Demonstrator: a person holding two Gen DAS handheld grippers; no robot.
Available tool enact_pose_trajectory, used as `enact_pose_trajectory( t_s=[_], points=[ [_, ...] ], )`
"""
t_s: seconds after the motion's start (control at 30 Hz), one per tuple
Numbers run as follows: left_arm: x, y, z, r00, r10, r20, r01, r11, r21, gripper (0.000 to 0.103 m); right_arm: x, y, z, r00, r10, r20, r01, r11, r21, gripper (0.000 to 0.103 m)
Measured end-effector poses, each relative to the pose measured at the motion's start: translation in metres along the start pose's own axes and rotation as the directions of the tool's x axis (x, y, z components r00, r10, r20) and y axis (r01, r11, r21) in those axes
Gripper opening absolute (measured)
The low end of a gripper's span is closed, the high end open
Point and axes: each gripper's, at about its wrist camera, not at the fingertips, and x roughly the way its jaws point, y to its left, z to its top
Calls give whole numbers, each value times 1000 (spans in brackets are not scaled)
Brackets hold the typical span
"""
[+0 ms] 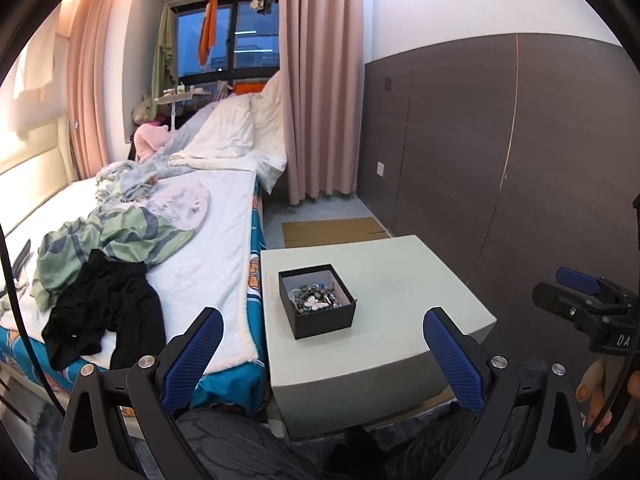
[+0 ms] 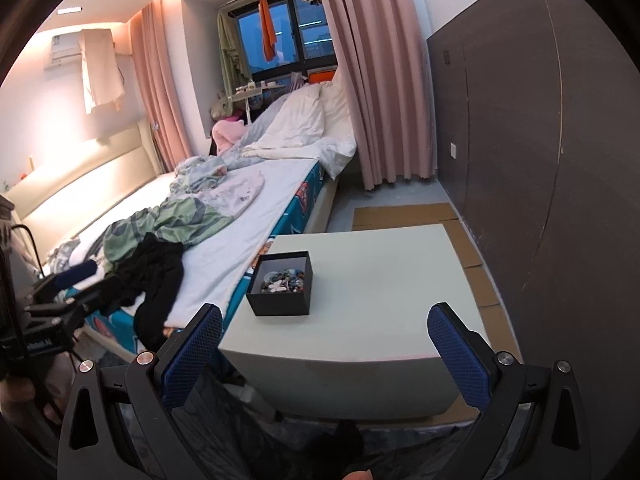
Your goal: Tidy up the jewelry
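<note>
A small black open box (image 1: 320, 312) holds a heap of mixed jewelry (image 1: 316, 299) with a white butterfly piece on top. It stands on a pale square side table (image 1: 400, 276) beside the bed. It also shows in the right wrist view (image 2: 282, 300), with the jewelry (image 2: 286, 280) inside. My left gripper (image 1: 323, 322) is open and empty, held short of the table's near edge. My right gripper (image 2: 325, 318) is open and empty, also in front of the table. The right gripper's body shows at the right edge of the left wrist view (image 1: 588, 304).
A bed (image 1: 224, 232) with rumpled green and black clothes lies left of the table. A brown wall panel (image 1: 500, 152) stands to the right. Cardboard sheets (image 2: 404, 212) lie on the floor behind the table. Pink curtains (image 1: 320, 80) hang at the back.
</note>
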Motion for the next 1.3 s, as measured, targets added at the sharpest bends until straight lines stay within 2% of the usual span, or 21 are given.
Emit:
enact_pose_trajectory(
  t_s=[0.63,0.77,1.07,1.3],
  points=[
    [4,-1,-7,1000,1,-12,-1,1000,-9,100,13,-1,-13,1000,3,-25,-2,1000,15,103],
    [3,-2,-7,1000,1,-9,-1,1000,-4,100,12,0,-14,999,-34,-24,34,999,2,103],
    [1,-2,-7,1000,2,-5,-2,1000,-1,100,11,-1,-15,999,-25,-32,25,1000,10,103],
    [0,-3,-7,1000,26,2,-26,1000,1,100,9,2,-14,998,-54,-38,54,999,-1,103]
  ],
)
